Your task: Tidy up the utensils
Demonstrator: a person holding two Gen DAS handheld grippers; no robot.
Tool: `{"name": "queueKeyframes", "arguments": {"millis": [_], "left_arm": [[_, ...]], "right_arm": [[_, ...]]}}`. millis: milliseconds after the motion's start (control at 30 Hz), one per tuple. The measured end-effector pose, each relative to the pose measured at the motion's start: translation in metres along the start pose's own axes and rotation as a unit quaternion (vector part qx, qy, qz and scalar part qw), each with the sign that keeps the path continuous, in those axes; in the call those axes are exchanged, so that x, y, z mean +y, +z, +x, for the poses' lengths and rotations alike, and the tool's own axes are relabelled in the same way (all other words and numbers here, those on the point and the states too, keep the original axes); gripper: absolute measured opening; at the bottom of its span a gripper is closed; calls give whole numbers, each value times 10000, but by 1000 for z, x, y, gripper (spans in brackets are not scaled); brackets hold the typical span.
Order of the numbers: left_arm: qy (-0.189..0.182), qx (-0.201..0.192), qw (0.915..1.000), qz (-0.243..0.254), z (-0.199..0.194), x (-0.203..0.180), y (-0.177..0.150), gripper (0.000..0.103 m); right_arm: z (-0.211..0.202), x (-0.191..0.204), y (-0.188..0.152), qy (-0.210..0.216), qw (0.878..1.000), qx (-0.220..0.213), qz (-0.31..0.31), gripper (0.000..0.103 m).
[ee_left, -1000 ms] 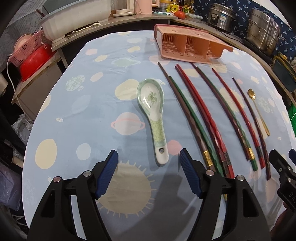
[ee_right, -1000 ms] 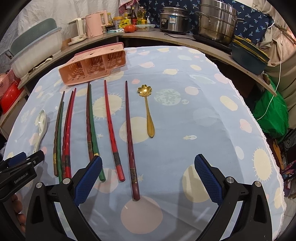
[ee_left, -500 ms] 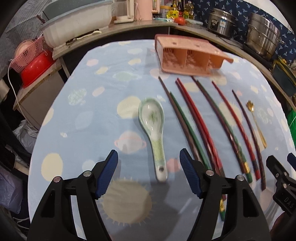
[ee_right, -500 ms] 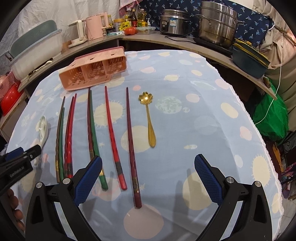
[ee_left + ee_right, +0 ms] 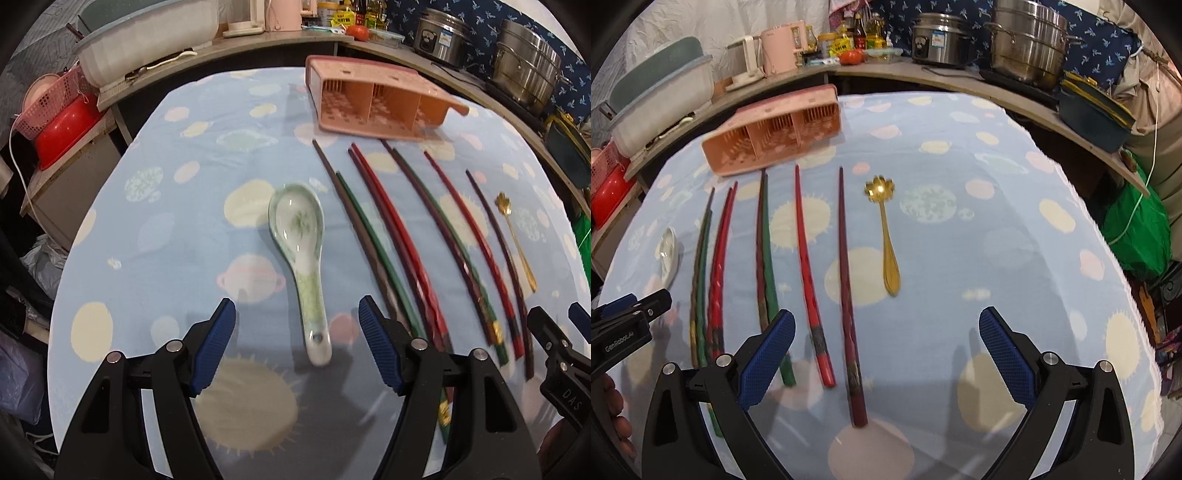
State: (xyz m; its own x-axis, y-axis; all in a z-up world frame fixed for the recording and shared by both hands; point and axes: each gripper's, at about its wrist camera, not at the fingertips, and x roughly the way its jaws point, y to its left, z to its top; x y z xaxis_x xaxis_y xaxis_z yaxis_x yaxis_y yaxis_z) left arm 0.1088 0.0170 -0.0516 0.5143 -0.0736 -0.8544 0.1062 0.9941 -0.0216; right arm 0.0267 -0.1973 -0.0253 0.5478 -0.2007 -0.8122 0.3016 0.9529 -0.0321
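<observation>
Chopsticks (image 5: pixel 805 258) lie in a row on the blue tablecloth (image 5: pixel 960 166), which has suns and planets on it. They are red, green and dark brown, and their thin tips point at the pink holder (image 5: pixel 775 129). That holder lies on its side at the far end of the cloth, just past the tips, with its open boxes facing the sticks. A white and green soup spoon (image 5: pixel 299 254) rests on the cloth to the left of the row, bowl side up, with its handle pointing back at the left gripper (image 5: pixel 297 338). The left gripper is wide open and has nothing in it. The end of the spoon handle sits between its two blue pads (image 5: pixel 214 347), but the pads do not touch it. A small gold spoon (image 5: pixel 886 236) with a flower-shaped bowl lies to the right of the row, close to the last dark chopstick (image 5: pixel 847 295). The right gripper (image 5: pixel 886 339) is wide open too and holds nothing. It hangs over the near ends of the chopsticks on the right side, and the dark one lies between its fingers. Behind the table, a shelf holds big silver pots (image 5: pixel 1027 44), a pink kettle (image 5: pixel 783 48) and some bottles (image 5: pixel 857 33).
</observation>
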Motion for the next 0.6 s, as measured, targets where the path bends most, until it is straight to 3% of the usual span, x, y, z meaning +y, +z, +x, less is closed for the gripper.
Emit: {"name": "queueKeyframes", "arguments": {"millis": [400,600], "left_arm": [[-28,43,10000,50,-6,-4,-17,66],[136,-22,9999,47,-13,-8,-17,77]], "right_arm": [[-11,6,-14,19,9999,-45,-101,96],[-15,5,-16,23,10000,-59,-66,96]]}}
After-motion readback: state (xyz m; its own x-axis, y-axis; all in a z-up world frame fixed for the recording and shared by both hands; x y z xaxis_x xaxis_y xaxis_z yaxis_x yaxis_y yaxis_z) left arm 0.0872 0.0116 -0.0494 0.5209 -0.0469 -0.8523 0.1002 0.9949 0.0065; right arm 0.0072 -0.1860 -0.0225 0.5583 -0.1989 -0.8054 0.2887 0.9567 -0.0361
